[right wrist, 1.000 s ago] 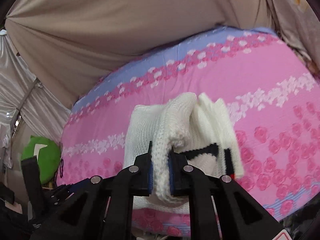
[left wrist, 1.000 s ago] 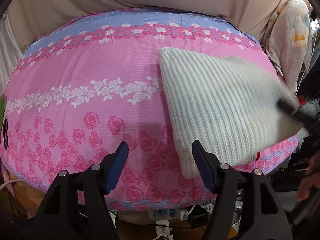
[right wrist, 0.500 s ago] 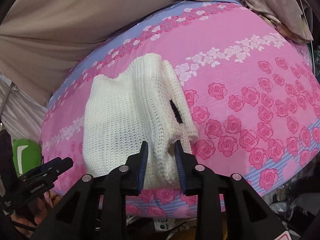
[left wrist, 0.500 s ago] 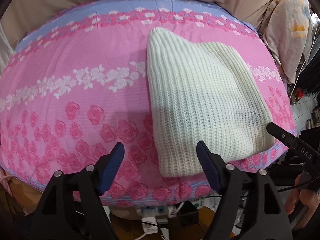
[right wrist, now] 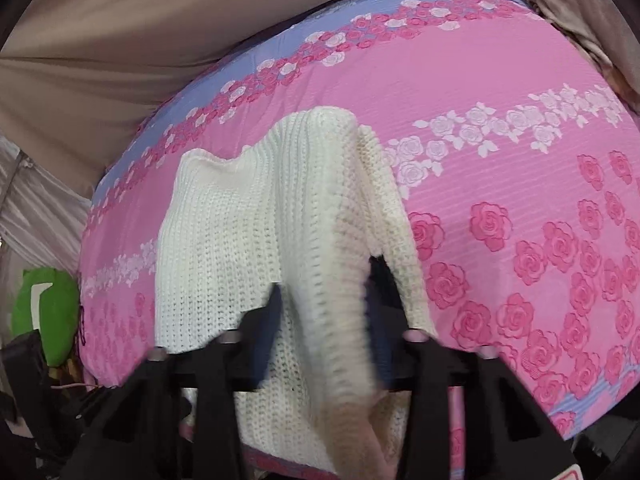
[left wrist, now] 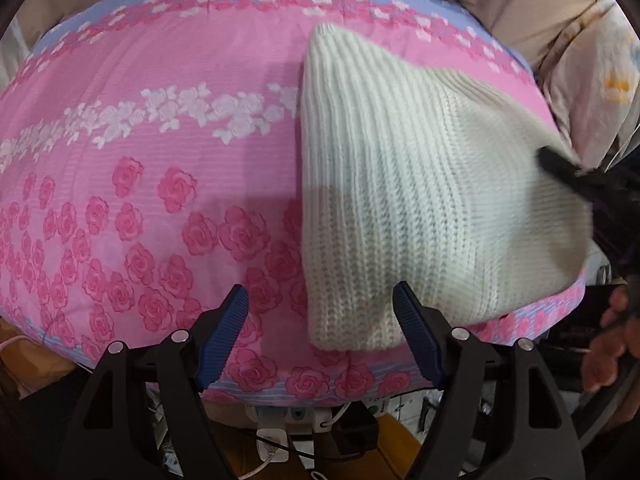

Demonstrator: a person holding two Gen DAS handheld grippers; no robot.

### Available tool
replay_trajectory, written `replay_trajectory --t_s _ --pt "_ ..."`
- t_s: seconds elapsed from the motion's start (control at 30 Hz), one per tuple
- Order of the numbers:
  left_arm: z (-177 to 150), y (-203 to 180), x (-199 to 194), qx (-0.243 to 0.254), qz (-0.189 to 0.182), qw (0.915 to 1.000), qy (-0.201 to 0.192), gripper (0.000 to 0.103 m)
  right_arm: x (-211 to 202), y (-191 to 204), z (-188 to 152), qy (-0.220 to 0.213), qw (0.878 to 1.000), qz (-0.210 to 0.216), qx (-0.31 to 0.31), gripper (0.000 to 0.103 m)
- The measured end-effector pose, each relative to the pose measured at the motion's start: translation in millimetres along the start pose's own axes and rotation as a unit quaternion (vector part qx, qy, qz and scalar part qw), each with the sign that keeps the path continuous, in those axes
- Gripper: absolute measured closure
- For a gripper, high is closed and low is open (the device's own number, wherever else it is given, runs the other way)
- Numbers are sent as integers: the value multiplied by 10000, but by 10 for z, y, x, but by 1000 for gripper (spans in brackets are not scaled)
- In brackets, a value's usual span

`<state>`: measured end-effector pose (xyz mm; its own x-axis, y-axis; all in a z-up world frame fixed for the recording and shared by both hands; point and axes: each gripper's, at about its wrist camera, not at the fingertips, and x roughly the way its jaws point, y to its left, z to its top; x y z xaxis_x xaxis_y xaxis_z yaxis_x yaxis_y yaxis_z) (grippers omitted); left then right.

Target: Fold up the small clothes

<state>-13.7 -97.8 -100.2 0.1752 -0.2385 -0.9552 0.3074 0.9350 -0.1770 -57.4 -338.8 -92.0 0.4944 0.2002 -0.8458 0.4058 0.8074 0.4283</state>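
A white knit garment (left wrist: 400, 184) lies folded on the right half of the pink rose-print bedcover (left wrist: 160, 128). My left gripper (left wrist: 320, 324) hangs open over the bed's near edge, and the garment's near corner shows between its blue pads, close to the right one. In the right wrist view a fold of the garment (right wrist: 320, 288) runs blurred between the fingers of my right gripper (right wrist: 326, 292) and drapes over them, hiding the pads. Its jaws are closing on that fold. The right gripper's dark finger (left wrist: 560, 168) shows over the garment's right edge.
Beige curtain fabric (right wrist: 140, 40) hangs behind the bed. A pale printed cloth (left wrist: 600, 92) is at the right. A green object (right wrist: 44, 312) sits left of the bed, power strips and cables (left wrist: 288, 436) below its near edge. A person's hand (left wrist: 612, 348) holds the right gripper.
The right gripper let the fold go, sank toward the bed, and now has knit fabric draped between its fingers again. The left gripper dropped slightly toward the garment's near corner and stayed open.
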Motion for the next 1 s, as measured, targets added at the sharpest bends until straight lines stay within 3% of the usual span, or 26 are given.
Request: replay_trajectory --t_s 0.07,0.13,0.17,0.23,0.27,0.3,0.4,0.5,0.6,0.7,0.87,0.97,1.0 --pt "34 19 -62 15 53 9999 -136 31 -372 87 56 -555 9973 471 119 87" --pt "55 -8 -53 28 110 9998 -144 31 -638 114 56 -904 9947 480 58 87" --pt "69 -17 -35 27 113 9999 -112 31 -660 76 18 -978 9948 292 5 87" --pt "94 -56 -29 11 80 9999 -106 31 -344 -115 -96 -471 9978 -412 -239 86" --pt "111 -79 -47 32 53 9999 -127 31 -20 -256 -188 167 9967 -724 -325 85" --pt "141 -124 -87 95 4 9997 -205 31 90 -338 -276 366 9968 -661 -249 83" --pt "242 -231 -96 219 -19 9992 -340 31 -222 -230 -205 -166 9985 -518 -63 78" --pt "327 -355 35 321 59 9990 -294 31 -507 17 -36 -766 9950 -553 -322 77" --pt "363 -445 217 512 265 9981 -227 31 -346 156 132 -668 9940 -579 -647 77" --pt "389 -465 298 466 300 9983 -167 29 358 50 174 285 9936 -814 -732 77" --pt "339 -500 14 430 -10 9986 -312 29 43 58 84 -164 9943 -761 -733 77" --pt "213 -529 -51 510 -155 9983 -255 28 -370 70 -110 -450 9932 -825 -691 56" --pt "179 -537 -47 528 -163 9982 -239 28 -432 26 -214 -462 9933 -839 -643 56"
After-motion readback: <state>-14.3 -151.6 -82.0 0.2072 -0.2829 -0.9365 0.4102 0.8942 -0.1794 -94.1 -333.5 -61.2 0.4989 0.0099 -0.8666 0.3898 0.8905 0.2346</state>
